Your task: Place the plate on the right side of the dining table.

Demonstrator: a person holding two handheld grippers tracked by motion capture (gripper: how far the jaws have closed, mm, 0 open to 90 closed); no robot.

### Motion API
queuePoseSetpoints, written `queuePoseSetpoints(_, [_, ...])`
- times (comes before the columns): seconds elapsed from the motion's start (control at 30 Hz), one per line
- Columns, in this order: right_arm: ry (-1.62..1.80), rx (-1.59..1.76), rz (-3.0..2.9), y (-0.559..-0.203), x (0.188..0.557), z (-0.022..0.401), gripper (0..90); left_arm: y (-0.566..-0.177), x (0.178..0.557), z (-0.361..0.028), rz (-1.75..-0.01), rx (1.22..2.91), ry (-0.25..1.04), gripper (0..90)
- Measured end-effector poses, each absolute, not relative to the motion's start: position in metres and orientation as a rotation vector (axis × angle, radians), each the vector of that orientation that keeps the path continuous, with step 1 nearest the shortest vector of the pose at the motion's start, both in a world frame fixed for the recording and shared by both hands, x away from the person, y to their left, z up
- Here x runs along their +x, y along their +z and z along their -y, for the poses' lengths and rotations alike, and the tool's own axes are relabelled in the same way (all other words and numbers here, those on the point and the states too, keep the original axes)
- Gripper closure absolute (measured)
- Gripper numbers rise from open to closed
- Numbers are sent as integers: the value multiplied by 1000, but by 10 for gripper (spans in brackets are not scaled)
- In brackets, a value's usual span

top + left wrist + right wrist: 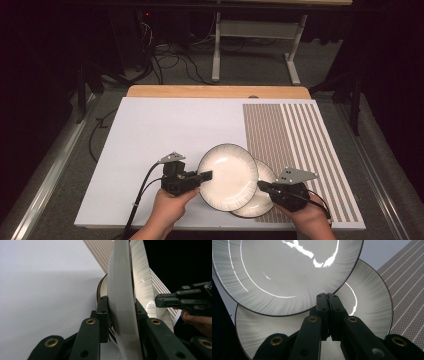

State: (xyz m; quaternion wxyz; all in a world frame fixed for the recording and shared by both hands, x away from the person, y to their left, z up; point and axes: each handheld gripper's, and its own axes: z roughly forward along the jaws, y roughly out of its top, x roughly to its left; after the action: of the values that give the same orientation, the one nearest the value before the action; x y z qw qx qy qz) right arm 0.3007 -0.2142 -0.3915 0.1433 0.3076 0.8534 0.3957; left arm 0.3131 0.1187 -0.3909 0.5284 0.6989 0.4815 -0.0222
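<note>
Two round white ceramic plates with dark rims, both empty, low centre of the high view. Upper plate point(227, 175) tilted, rim clamped in left claw point(206, 175), overlapping lower plate point(260, 197) flat on white surface point(165, 130). Right claw point(262, 186) clenched on nothing, tips over lower plate. Lower plate's left part hidden beneath the upper.
</note>
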Motion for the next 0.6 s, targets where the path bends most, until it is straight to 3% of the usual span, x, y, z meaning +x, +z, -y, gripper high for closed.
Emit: queuePoseSetpoints(0.6, [1193, 929, -2397, -385, 300, 223, 804, -378, 301, -125, -992, 1655, 125, 787])
